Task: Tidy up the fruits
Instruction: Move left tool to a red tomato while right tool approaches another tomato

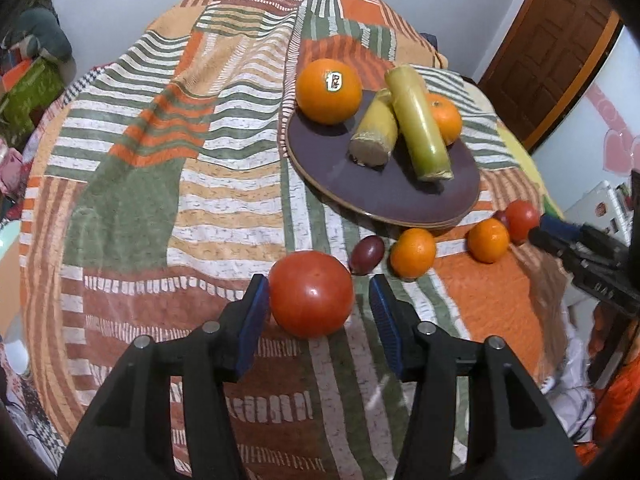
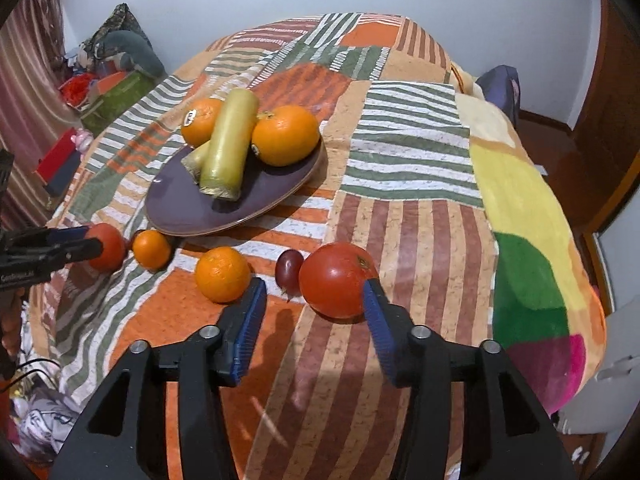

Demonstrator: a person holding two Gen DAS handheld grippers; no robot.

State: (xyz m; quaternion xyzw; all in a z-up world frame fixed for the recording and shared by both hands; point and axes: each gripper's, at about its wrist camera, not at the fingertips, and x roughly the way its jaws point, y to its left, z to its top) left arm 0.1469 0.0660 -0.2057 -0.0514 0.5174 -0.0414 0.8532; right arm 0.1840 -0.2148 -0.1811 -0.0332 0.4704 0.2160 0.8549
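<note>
A dark purple plate (image 1: 400, 200) (image 2: 192, 208) on the patterned bedspread holds two oranges (image 1: 329, 90) (image 2: 286, 134) and two yellow-green cane pieces (image 1: 420, 120) (image 2: 228, 140). My left gripper (image 1: 318, 300) is open around a red tomato (image 1: 311, 294) (image 2: 106, 246), its left pad touching it. My right gripper (image 2: 314, 300) (image 1: 560, 236) is open, its right fingertip against a second red tomato (image 2: 338, 280) (image 1: 522, 220). Between them lie two mandarins (image 1: 413, 252) (image 2: 222, 274) (image 1: 488, 240) (image 2: 151, 249) and dark grapes (image 1: 367, 254) (image 2: 289, 270).
The bedspread (image 1: 160, 160) covers a bed that drops off at all sides. Cushions and boxes (image 2: 112, 64) lie at the left by the wall. A wooden door (image 1: 552, 48) stands at the right.
</note>
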